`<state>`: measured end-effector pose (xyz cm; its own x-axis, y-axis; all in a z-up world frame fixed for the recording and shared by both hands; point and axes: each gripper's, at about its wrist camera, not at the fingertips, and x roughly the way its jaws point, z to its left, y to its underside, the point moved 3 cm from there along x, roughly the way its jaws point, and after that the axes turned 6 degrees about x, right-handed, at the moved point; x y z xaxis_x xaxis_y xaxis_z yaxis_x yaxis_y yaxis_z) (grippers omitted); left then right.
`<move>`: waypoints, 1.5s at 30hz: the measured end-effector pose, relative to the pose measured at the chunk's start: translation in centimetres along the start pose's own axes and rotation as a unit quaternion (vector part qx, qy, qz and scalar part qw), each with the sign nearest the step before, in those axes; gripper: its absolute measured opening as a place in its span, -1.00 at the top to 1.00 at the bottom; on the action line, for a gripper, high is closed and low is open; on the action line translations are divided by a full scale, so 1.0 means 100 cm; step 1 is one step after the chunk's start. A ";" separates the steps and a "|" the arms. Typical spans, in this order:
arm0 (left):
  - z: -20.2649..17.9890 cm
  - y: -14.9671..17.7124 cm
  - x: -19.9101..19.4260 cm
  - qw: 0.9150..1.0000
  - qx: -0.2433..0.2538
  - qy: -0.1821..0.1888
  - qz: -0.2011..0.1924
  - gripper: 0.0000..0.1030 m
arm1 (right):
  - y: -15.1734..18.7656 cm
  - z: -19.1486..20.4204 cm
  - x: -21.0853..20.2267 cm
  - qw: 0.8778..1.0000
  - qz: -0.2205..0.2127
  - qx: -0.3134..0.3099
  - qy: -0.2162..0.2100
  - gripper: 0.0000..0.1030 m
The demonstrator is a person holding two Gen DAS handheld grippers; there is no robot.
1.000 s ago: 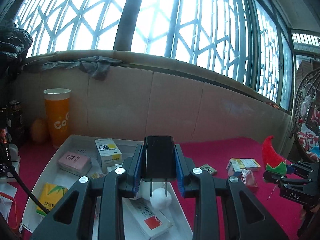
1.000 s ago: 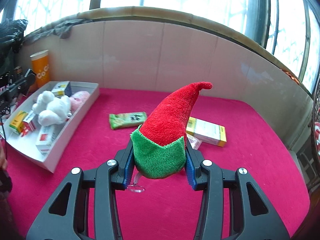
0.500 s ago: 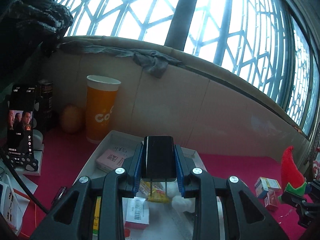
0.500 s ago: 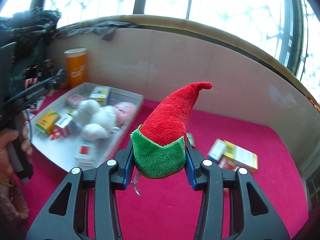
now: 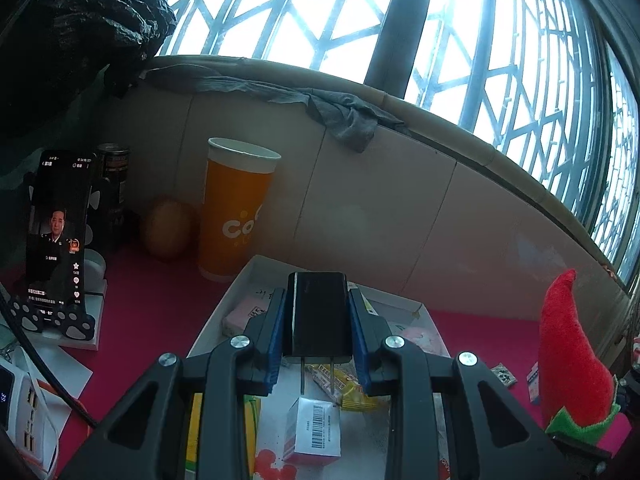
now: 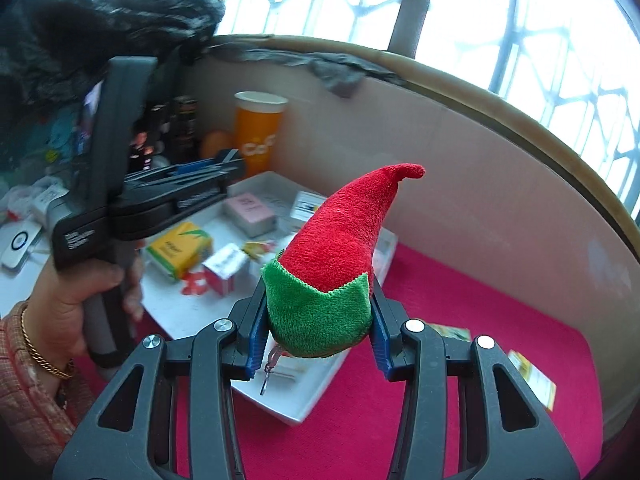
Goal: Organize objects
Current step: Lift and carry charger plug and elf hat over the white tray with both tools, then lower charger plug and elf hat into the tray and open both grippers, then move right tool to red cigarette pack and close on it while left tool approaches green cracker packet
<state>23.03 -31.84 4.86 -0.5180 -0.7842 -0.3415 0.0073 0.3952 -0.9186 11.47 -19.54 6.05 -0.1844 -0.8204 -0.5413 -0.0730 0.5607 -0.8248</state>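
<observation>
My left gripper (image 5: 318, 328) is shut on a black plug charger (image 5: 319, 316), prongs down, held above the white tray (image 5: 256, 270). The tray holds several small boxes, among them a barcode box (image 5: 314, 430) and a pink box (image 5: 240, 314). My right gripper (image 6: 318, 322) is shut on a red and green elf hat (image 6: 340, 248), over the tray's near right edge (image 6: 280, 402). The hat also shows in the left wrist view (image 5: 570, 364). The left gripper shows in the right wrist view (image 6: 192, 194), over the tray.
An orange paper cup (image 5: 236, 208) stands behind the tray by the beige wall. A phone on a stand (image 5: 56, 232) and a power strip (image 5: 20, 408) are at the left. Small boxes (image 6: 532, 380) lie on the red cloth at the right.
Both grippers have moved left toward the tray, each still holding its object. The right gripper with the hat is now over the tray's edge; the left one hangs over the tray's near part.
</observation>
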 end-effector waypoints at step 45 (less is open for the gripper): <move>-0.017 -0.004 -0.021 0.998 -0.043 0.016 -0.030 -1.00 | 0.024 -0.053 0.023 0.991 -0.036 0.113 0.060 -0.55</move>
<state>22.65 -29.53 6.30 -0.5428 -0.7924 -0.2784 -0.0973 0.3886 -0.9162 5.73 -19.46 3.68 -0.3031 -0.8305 -0.4673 0.1285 0.4502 -0.8836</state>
